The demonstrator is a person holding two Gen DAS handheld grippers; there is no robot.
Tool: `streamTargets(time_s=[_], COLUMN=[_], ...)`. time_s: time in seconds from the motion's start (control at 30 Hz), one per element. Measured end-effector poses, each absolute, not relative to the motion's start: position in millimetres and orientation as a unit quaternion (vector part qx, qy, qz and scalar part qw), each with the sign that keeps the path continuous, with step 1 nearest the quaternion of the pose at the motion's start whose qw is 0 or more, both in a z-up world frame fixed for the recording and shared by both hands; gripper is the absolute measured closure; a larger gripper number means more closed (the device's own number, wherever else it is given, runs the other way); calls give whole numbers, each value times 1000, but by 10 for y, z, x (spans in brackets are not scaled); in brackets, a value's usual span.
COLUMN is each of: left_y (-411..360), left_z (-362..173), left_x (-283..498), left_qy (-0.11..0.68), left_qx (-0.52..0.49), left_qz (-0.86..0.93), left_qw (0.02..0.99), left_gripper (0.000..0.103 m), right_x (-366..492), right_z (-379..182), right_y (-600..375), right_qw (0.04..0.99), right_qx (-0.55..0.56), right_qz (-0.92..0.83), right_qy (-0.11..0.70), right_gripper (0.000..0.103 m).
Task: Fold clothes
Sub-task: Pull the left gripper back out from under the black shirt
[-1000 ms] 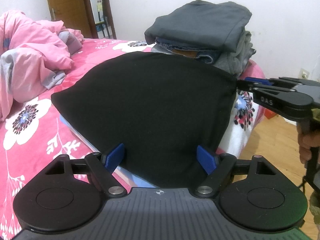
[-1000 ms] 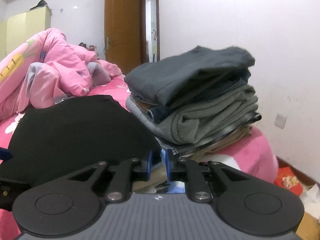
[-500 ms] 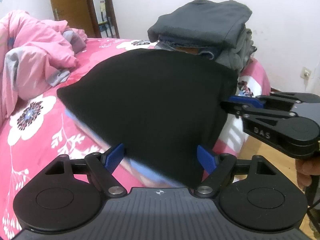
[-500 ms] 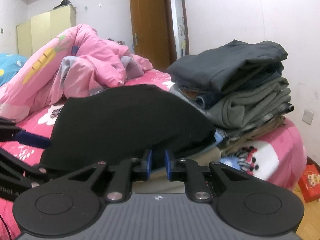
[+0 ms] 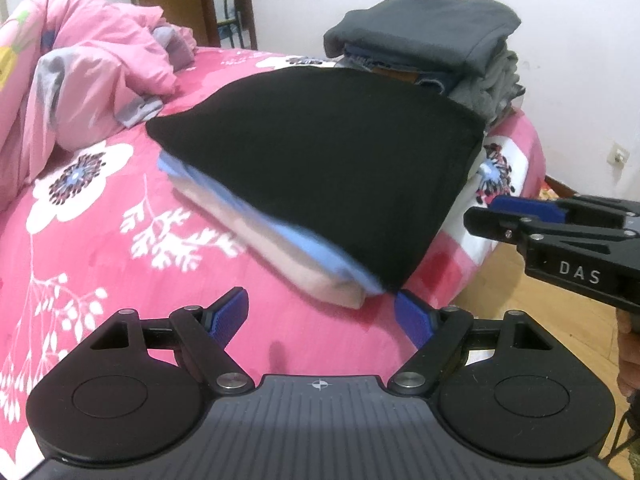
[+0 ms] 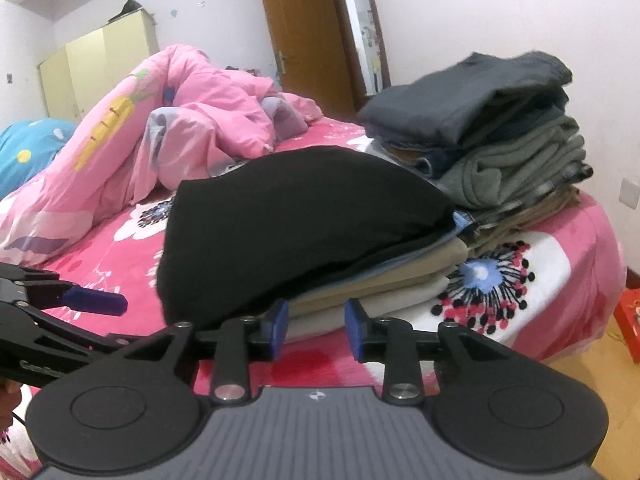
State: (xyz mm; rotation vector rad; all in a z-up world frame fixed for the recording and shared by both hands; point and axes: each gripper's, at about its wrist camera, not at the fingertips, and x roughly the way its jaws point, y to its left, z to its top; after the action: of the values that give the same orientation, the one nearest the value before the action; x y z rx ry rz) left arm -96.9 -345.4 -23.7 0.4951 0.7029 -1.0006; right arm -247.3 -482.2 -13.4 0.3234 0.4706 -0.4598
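Pink floral bed (image 5: 80, 248) fills the left wrist view: my left tool (image 5: 324, 316) hangs with fingers wide apart, holding nothing, just short of the folded black garment (image 5: 320, 160), which lies on a small stack of folded light clothes (image 5: 280, 240), so I judge that fold done. Right wrist view: right tool (image 6: 316, 326) fingers parted, empty, near the same stack's front edge; taller grey pile (image 6: 500, 120) sits behind, pink quilt (image 6: 160, 140) bunched aside.
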Motion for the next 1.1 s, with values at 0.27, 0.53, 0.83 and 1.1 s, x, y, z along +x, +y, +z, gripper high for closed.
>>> streamTargets(time_s=[0.27,0.53,0.83,1.1], left_y=[-3375,-3277,-3055,-2709], left_z=[-276,-332,-293,-254], left_x=[-887,-784,-762,-777], left_qy=[335,345,324,326], left_qx=[222,214,178,110], left_qz=[-443,-417,-409,-415], left_qw=[801,813,834,842], left_gripper=[22,18,3,0], right_x=[-2438,-2395,-2425,-2507], right_z=[-70,-78,-76,-14], right_y=[-4710,-4630,-4455,-4278], right_qw=[934,932,926,928], right_qx=[150,155,163,158], right_qz=[-228,-229,-248,-264], right_qy=[229,232,231,210], right_gripper=[59,44,29,2])
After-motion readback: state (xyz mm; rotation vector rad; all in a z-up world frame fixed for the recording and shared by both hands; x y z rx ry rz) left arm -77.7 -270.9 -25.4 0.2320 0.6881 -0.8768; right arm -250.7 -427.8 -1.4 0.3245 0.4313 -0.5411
